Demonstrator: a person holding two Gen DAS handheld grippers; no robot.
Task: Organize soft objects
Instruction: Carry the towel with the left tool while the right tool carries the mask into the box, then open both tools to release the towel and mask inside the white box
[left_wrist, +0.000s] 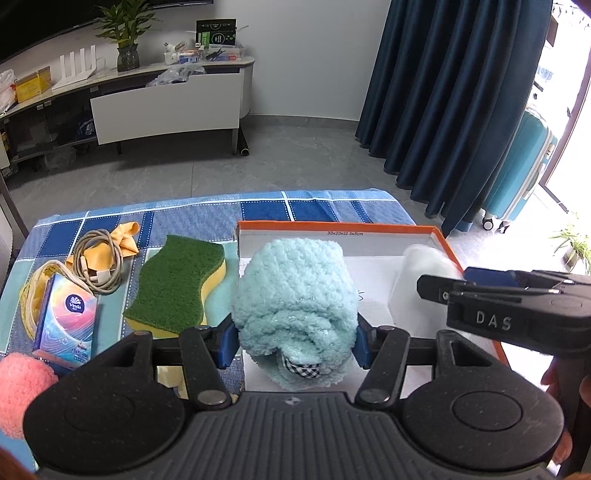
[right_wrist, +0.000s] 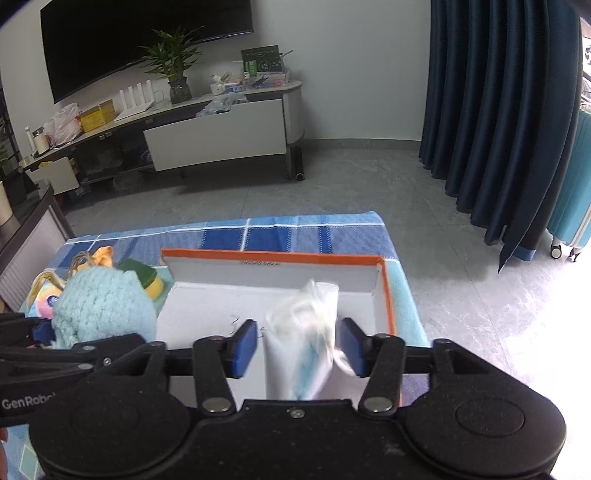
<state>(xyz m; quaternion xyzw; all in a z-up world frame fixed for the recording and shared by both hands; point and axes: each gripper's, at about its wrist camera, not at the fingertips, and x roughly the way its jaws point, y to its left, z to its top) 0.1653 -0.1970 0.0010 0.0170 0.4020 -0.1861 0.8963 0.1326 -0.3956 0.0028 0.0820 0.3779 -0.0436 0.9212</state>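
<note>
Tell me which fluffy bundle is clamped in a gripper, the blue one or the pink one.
The light blue fluffy bundle, squeezed between the left gripper pads above the orange-rimmed box. The pink fluffy bundle lies loose on the checked cloth, untouched.

Daylight comes in from the right side of both views, past the dark curtain (left_wrist: 454, 96), and there the floor (right_wrist: 517, 332) is washed out to white glare. The room's left part is dimmer. Both pictures bend strongly at the edges, with dark corners. The white packet (right_wrist: 303, 332) is blurred; the light blue towel (left_wrist: 295, 295) looks sharp.
</note>
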